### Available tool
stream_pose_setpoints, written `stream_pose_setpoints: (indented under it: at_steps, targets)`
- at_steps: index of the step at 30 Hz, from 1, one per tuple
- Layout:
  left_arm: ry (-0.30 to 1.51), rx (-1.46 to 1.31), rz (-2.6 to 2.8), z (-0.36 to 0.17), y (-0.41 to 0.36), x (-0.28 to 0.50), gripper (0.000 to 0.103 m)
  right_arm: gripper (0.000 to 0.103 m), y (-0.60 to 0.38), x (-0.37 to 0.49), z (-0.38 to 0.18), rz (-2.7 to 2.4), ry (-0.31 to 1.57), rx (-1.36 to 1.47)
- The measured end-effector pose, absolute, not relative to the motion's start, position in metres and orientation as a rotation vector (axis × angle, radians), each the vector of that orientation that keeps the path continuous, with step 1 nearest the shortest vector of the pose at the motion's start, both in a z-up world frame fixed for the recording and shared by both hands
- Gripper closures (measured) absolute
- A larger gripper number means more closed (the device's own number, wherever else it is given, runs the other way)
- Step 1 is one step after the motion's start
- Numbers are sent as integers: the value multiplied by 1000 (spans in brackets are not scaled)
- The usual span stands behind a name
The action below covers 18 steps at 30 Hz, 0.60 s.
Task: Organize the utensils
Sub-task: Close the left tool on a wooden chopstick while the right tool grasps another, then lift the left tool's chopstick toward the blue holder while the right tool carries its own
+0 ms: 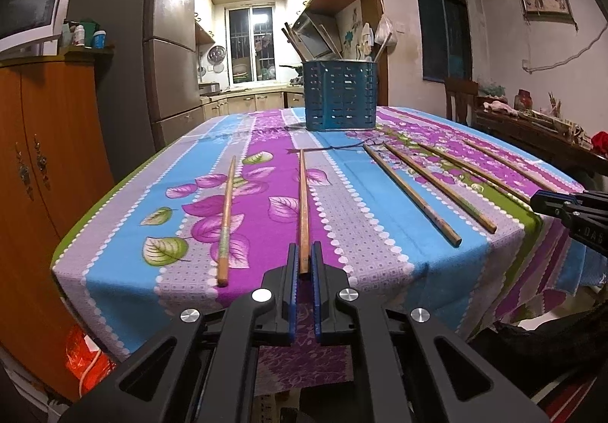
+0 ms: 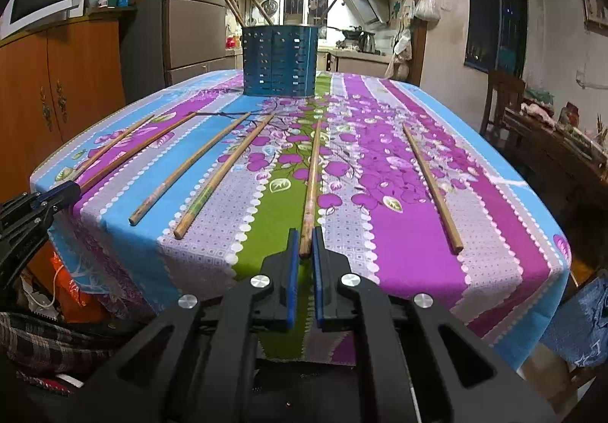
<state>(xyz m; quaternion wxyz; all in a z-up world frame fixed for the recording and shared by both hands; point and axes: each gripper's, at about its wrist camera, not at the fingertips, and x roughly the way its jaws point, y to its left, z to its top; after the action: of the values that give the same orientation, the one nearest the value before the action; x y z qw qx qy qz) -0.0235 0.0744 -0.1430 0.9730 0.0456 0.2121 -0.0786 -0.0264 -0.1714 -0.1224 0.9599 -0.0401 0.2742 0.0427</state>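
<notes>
- Left gripper [image 1: 304, 263]: jaws narrowed around one chopstick [image 1: 303, 210] end.
- Right gripper [image 2: 304, 244]: likewise, one chopstick [image 2: 311, 187].
- Six chopsticks total on tablecloth [image 2: 418, 233]; one blue holder [image 2: 279, 60] ahead.

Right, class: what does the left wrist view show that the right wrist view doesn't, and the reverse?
Only the left wrist view: the left gripper head-on, its fingers flanking the near end of the second chopstick from the left. Only the right wrist view: the right gripper flanking the second chopstick from the right, a kettle in the kitchen, and checked cloth below the table edge. Both: six chopsticks lying on the flowered tablecloth, and the blue holder behind them.
</notes>
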Motion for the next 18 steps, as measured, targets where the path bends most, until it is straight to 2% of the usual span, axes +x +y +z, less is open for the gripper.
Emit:
stream_pose_setpoints:
  at_steps: [9,18]
  targets:
    - [401,83,-140,-113,80,-32,96,98,-178,-37,-100,85,459,-102]
    - [369,132,-88,-61,72,-22,96,98,-179,-37,-54,109,313,-136]
